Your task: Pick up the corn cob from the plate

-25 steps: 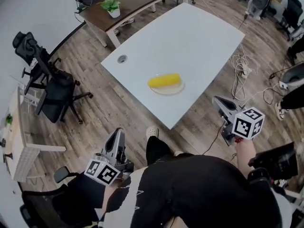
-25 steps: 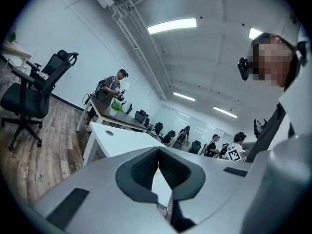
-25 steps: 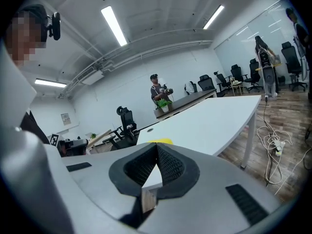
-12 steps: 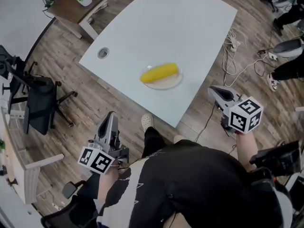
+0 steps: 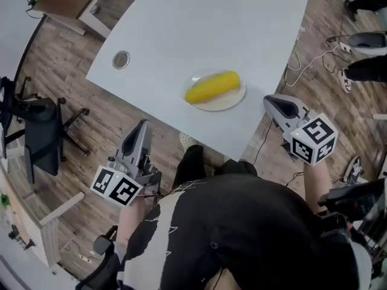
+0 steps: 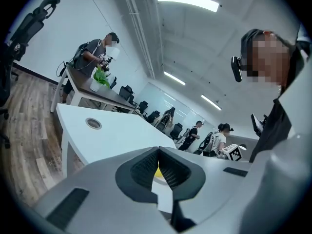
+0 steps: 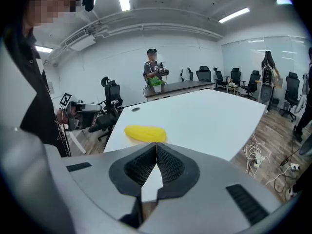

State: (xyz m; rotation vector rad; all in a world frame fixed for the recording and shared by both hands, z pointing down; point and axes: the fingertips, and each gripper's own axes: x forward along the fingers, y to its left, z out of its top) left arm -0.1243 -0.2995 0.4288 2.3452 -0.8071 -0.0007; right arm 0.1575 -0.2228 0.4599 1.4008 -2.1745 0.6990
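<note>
A yellow corn cob (image 5: 212, 87) lies on a small pale plate (image 5: 234, 102) near the front corner of the white table (image 5: 205, 29). The right gripper view shows the same corn cob (image 7: 145, 133) just beyond the jaws. My left gripper (image 5: 140, 133) hangs off the table's left front edge, over the wood floor, jaws closed together with nothing in them. My right gripper (image 5: 276, 106) is to the right of the plate, just off the table's edge, also shut and empty. In the left gripper view only a sliver of the corn cob (image 6: 158, 172) shows behind the closed jaws.
A round cable grommet (image 5: 121, 59) sits in the table's left part. Black office chairs (image 5: 36, 125) stand on the floor at left. Cables and a power strip (image 5: 299, 47) lie on the floor at right. A person (image 7: 154, 72) stands at a far desk with a green plant.
Both grippers have come closer to the table, and the plate with the corn now lies nearer, between them. Both stay shut.
</note>
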